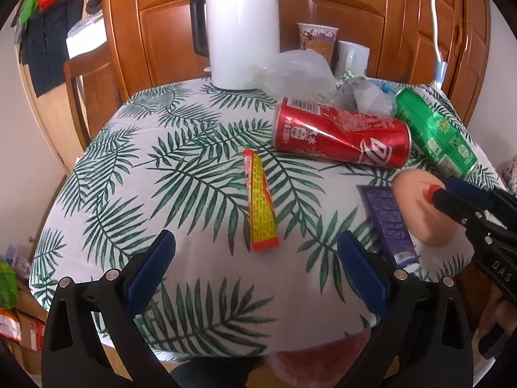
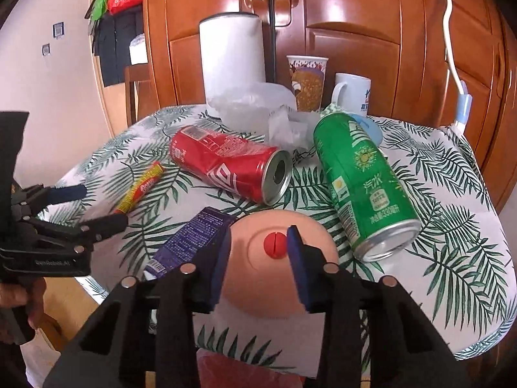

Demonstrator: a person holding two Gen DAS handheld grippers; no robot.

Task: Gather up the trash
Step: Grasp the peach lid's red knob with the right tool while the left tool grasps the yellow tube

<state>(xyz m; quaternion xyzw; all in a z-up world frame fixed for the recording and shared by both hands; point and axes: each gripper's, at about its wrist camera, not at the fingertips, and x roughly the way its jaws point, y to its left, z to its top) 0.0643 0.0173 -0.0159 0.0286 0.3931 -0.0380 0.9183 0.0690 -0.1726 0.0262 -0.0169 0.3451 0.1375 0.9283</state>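
the right gripper (image 2: 258, 242) sits nearest, low over a peach-coloured round thing (image 2: 274, 278) at the table's near edge. its jaws are drawn in to either side of the small red knob (image 2: 274, 248) at the centre of that round thing, but a sliver of gap shows on both sides, so the pads do not seem to press on it yet. just to its left lies a purple wrapper (image 2: 194, 242), long axis running away and a little rightward.

the left gripper (image 1: 255, 258) hangs spread wide and empty over the tablecloth (image 1: 161, 174). the orange-and-yellow snack wrapper (image 1: 260, 207) lies straight ahead of it, its near end almost between the fingertips, and its long axis points away from the jaws, so they already straddle its narrow width. i judge this the left hand's piece; the right is well apart from it.

further off, the dented red can (image 1: 339, 134) lies on its side across the view, the green can (image 2: 365, 187) beside it on the right, nearer the right gripper. crumpled clear plastic (image 1: 297, 71) sits behind them, then a white kettle (image 1: 242, 29) and cups.
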